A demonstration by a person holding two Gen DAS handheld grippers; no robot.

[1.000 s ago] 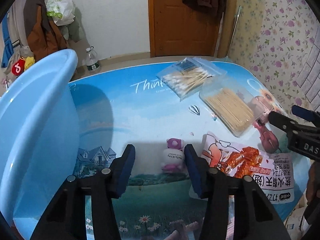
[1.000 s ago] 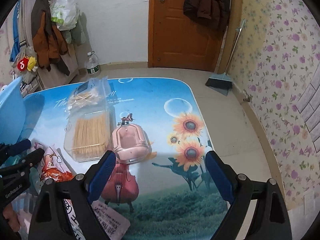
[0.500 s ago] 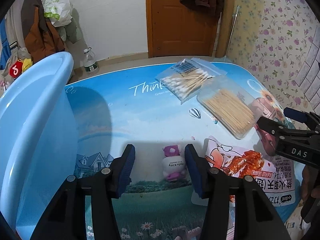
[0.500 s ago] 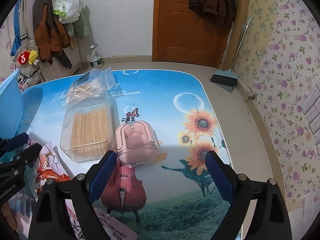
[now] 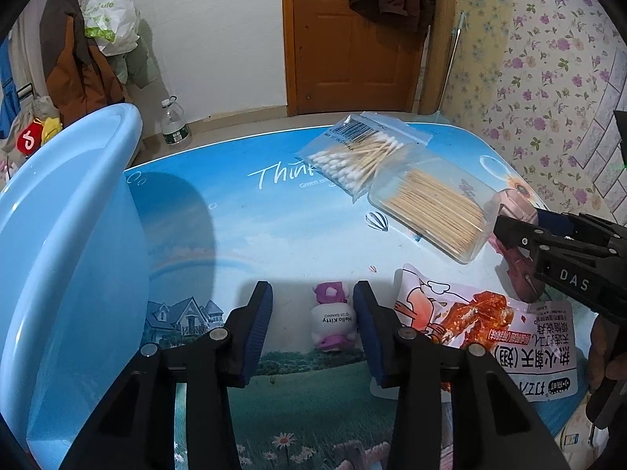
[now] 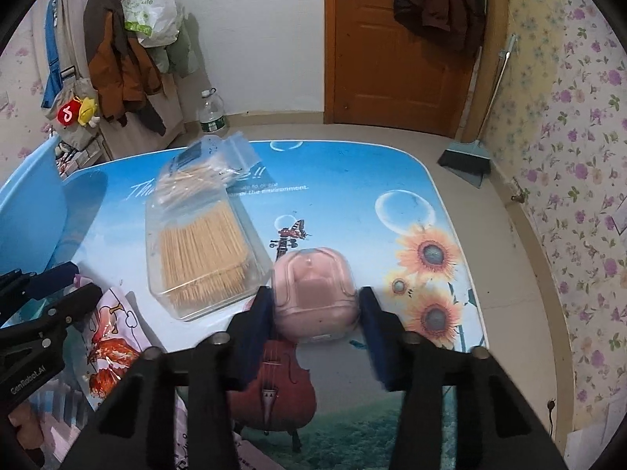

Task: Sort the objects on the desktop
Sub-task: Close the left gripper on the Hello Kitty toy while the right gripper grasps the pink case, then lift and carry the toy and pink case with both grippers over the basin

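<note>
Pink case (image 6: 315, 293) mid-table, right gripper (image 6: 315, 313) just closing around it, left gripper (image 5: 311, 315) parted around figurine (image 5: 333, 321).

The left gripper (image 5: 312, 300), black-framed with blue-padded fingers (image 5: 260, 319), tilts steeply downward over the desk; its jaws have just been narrowing, a gap remaining on either side. The right gripper (image 6: 316, 305), of the same build, tilts likewise; its jaws have just been closing, both fingers (image 6: 261, 315) now nearly touching what lies between.
</note>
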